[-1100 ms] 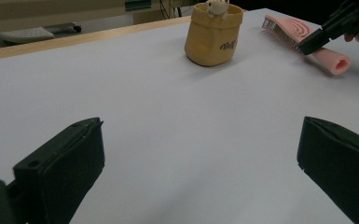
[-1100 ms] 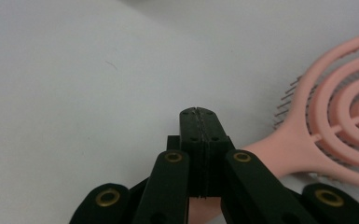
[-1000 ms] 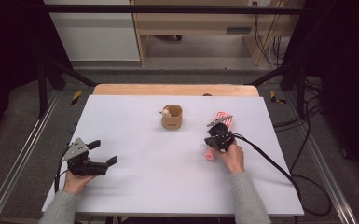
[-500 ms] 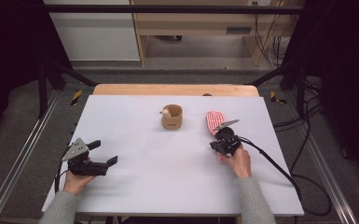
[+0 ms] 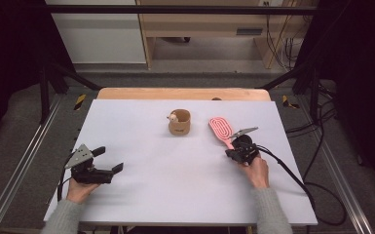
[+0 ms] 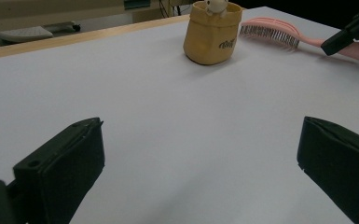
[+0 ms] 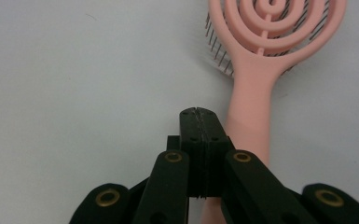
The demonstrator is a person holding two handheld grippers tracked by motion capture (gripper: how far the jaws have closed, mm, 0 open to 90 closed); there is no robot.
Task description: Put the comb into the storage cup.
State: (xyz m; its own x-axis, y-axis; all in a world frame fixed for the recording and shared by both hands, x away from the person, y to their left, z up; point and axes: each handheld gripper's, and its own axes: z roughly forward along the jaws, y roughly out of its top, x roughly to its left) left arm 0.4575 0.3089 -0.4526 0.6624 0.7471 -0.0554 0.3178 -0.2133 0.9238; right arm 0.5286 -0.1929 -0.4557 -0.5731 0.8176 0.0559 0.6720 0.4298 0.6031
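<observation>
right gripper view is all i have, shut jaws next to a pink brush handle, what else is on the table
Observer: A tan cup stands apart from the brush, to its left in the high view.
Operator: anything in the cup
Observer: A small pale toy pokes out of its top.
Operator: and the left gripper
Observer: The left gripper sits low at the table's near left corner, jaws open, nothing between them.
</observation>
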